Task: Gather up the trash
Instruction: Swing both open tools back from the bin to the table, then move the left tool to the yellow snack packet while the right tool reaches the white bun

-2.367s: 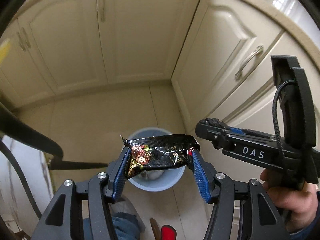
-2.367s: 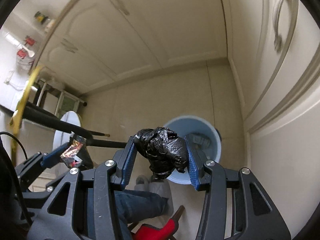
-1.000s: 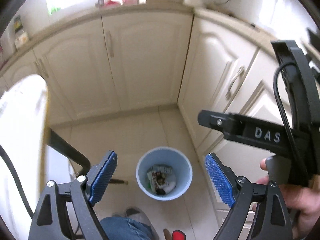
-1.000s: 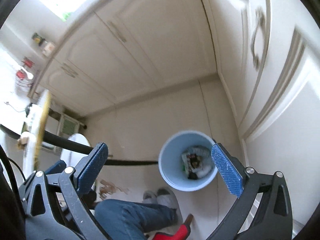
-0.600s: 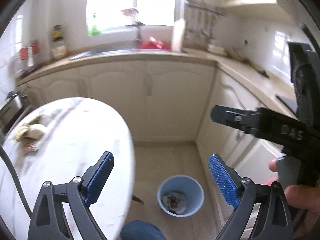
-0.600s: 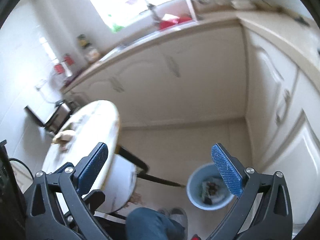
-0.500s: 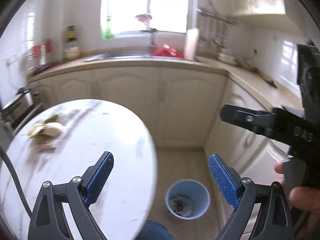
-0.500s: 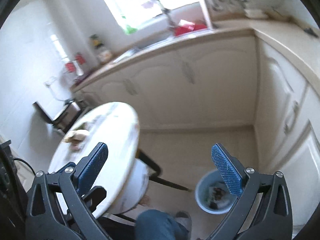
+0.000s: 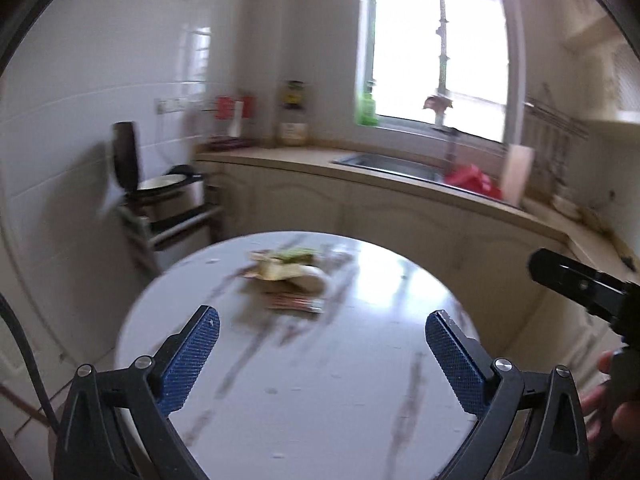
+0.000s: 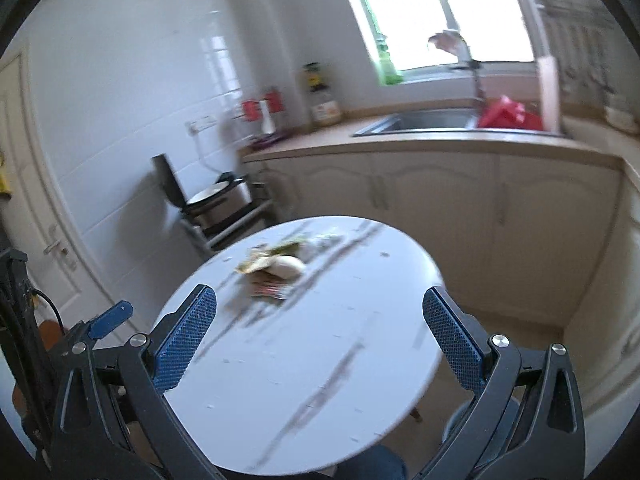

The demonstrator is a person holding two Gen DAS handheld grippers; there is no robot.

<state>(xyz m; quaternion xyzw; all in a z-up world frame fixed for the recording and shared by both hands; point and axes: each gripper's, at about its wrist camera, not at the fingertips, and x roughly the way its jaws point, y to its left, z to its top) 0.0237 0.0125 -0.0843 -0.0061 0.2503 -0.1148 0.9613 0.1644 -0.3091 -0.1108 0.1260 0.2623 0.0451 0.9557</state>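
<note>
Several scraps of trash, a blurred heap of yellowish and green wrappers with a pale crumpled lump (image 9: 286, 270) and a flat reddish packet (image 9: 294, 303) just beside it at the heap's six o'clock, are left on the round white marble-patterned bench (image 9: 320, 380); the heap is seen in the right wrist view too (image 10: 276, 266). A moment ago a black snack wrapper and a wad of black plastic were clamped over a pale blue bin on the floor; both have since been let go, and both views have been swung from the bin up to the bench. The left tongs (image 9: 322, 354) have just been opening and are spread wide with nothing between the blue pads; the right tongs (image 10: 320, 334) are likewise released and empty. One delivery is thus judged finished and a fresh pickup is about to start.

Of the bin only a small bluish part may be glimpsed at five o'clock in the right wrist view; its contents cannot be told now. At one o'clock a steel sink (image 9: 390, 166) is set in the counter, with a red plastic item (image 9: 472, 180) at its edge.
</note>
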